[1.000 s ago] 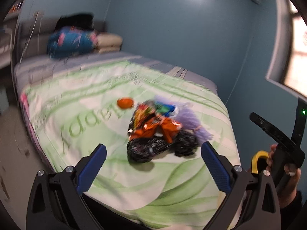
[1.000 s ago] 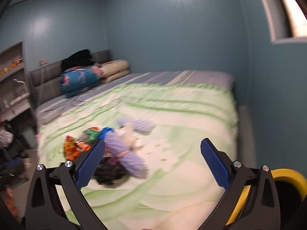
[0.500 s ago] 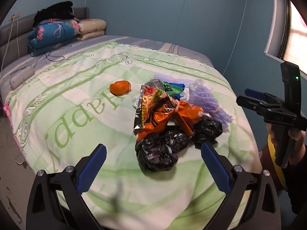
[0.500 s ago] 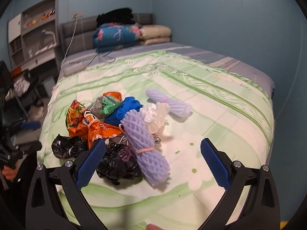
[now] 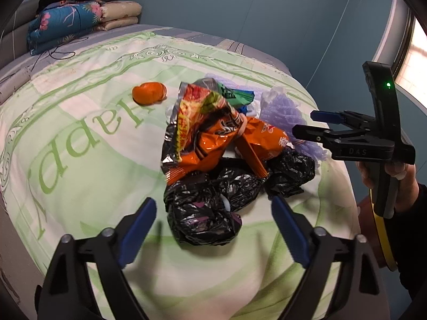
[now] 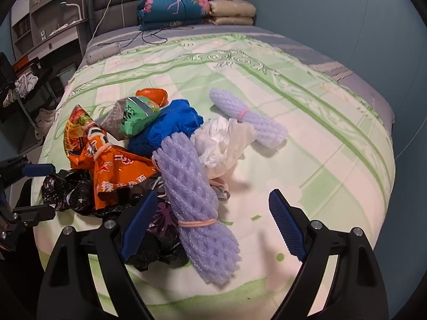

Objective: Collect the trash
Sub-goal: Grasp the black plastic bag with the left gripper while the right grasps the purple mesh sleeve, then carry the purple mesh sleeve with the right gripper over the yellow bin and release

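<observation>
Both tongs have just been closing a bit but are apart, nothing between either pair. My left gripper (image 5: pixel 213 229) has come in low over the crumpled black bag (image 5: pixel 205 213) near the bed's (image 5: pixel 80 181) foot edge; right gripper (image 6: pixel 210 224) now straddles the purple foam net (image 6: pixel 197 205). I reckon first pick is close. Farther up: orange snack wrapper (image 5: pixel 213 138), tangerine (image 5: pixel 148 94) mid-bed. Yellow-rimmed bin (image 5: pixel 384 240) at right edge, mostly cut off; contents under the pile hidden.

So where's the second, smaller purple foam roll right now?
In the right wrist view, the smaller purple foam roll lies on the bedspread, upper right of the pile, beside the white plastic bag.
</observation>
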